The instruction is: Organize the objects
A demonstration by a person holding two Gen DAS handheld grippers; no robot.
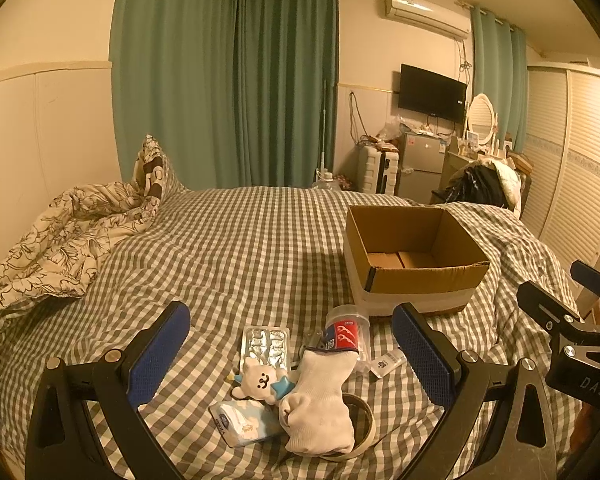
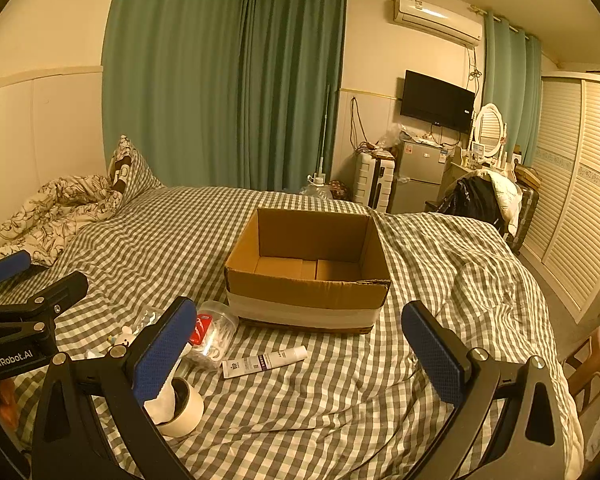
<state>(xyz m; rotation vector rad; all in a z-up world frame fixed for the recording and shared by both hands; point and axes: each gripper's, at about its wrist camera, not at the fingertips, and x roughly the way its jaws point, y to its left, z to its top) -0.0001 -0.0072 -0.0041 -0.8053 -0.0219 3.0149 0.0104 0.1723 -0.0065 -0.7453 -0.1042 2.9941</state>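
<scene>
Left wrist view, box: the cardboard box (image 1: 414,256) sits on the checked bedspread (image 1: 228,248) with nothing in it that I can see, so by my reckoning the sorting has not begun.
Left wrist view, pile: all the loose things lie in a heap on the near side of the box: a foil blister pack (image 1: 266,343), a small white plush toy (image 1: 260,380), a tissue packet (image 1: 242,422), a white sock (image 1: 320,396) draped over a tape roll (image 1: 365,426), and a clear jar with a red label (image 1: 346,330) almost touching the box's front wall.
Left wrist view, gripper: the left gripper (image 1: 291,354) is spread wide, hanging above the heap, holding nothing.
Right wrist view, box: here the box interior shows more fully, bare cardboard floor and all.
Right wrist view, tube: a white tube (image 2: 265,361) lies plainly in front of the box; the other view catches only its end, past the jar.
Right wrist view, hidden: the blister pack and tissue packet are not visible.
Right wrist view, gripper: the right gripper (image 2: 300,354) is spread open and empty, short of the box's front.
Left to do: every item, I'd judge.
</scene>
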